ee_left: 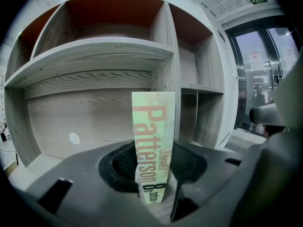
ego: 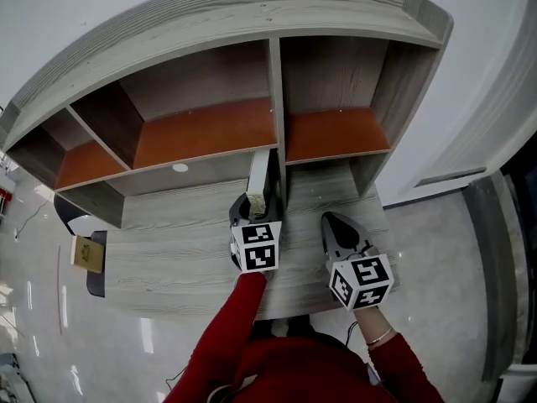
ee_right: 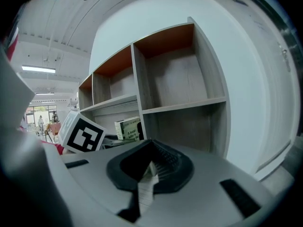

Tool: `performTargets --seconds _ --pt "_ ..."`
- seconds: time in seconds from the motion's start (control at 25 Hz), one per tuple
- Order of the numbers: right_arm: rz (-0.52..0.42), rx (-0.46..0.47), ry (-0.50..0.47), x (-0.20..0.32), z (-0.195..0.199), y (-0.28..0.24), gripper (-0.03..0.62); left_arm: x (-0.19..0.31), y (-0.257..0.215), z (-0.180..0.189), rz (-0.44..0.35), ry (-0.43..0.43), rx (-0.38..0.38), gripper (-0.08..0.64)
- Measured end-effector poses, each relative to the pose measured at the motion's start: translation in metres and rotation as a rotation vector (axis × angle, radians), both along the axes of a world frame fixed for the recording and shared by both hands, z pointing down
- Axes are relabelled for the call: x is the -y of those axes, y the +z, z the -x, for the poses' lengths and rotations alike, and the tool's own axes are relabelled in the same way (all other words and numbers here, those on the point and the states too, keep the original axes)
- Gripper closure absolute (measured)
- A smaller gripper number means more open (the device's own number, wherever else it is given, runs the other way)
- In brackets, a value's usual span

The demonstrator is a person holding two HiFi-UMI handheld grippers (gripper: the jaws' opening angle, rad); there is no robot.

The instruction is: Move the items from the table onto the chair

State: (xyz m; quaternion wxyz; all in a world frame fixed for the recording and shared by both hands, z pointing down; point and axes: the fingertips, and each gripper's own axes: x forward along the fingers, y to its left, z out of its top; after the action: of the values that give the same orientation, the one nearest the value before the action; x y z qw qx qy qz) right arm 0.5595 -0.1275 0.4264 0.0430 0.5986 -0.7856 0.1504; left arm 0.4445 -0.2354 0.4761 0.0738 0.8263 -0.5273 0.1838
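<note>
Left gripper view: my left gripper [ee_left: 152, 186] clamps an upright book [ee_left: 152, 136] standing on the table [ego: 168, 254]. My right gripper [ee_right: 150, 168] has its jaws pressed together on nothing.

The person wears red sleeves [ego: 233, 321] on both arms, with a thin bracelet [ego: 379, 337] round the right wrist. The left gripper [ego: 254, 203] and the right gripper [ego: 331, 220] are alike: smooth grey moulded jaws cut with small rectangular slots, lined inside with black ribbed padding. Each carries a white cube [ego: 256, 247] at its near end, printed on every visible face with black square markers.
</note>
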Motion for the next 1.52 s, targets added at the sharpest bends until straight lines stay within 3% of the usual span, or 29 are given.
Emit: performTargets --seconds 0.16,0.4,0.6,0.84,1.08,1.52 --pt "-0.012 0.004 -0.031 -0.003 0.001 -0.006 0.581 -0.022 -0.026 0.014 -0.027 -0.011 -0.037 0.390" --pt "-0.023 0.028 -0.087 -0.006 0.009 -0.012 0.581 -0.110 -0.070 0.062 -0.048 0.020 -0.143 0.391" --pt "-0.022 0.060 -0.231 -0.005 0.050 -0.009 0.581 -0.157 -0.091 0.107 -0.084 -0.089 -0.138 0.391" --pt "-0.019 0.064 -0.437 -0.015 0.126 -0.004 0.581 -0.190 -0.106 0.176 -0.133 -0.268 -0.119 0.391" --pt "-0.022 0.054 -0.615 -0.025 0.212 -0.005 0.581 -0.218 -0.112 0.250 -0.188 -0.395 -0.097 0.391" --pt "-0.047 0.054 -0.788 -0.071 0.389 -0.004 0.581 -0.273 -0.110 0.396 -0.248 -0.484 -0.132 0.391"
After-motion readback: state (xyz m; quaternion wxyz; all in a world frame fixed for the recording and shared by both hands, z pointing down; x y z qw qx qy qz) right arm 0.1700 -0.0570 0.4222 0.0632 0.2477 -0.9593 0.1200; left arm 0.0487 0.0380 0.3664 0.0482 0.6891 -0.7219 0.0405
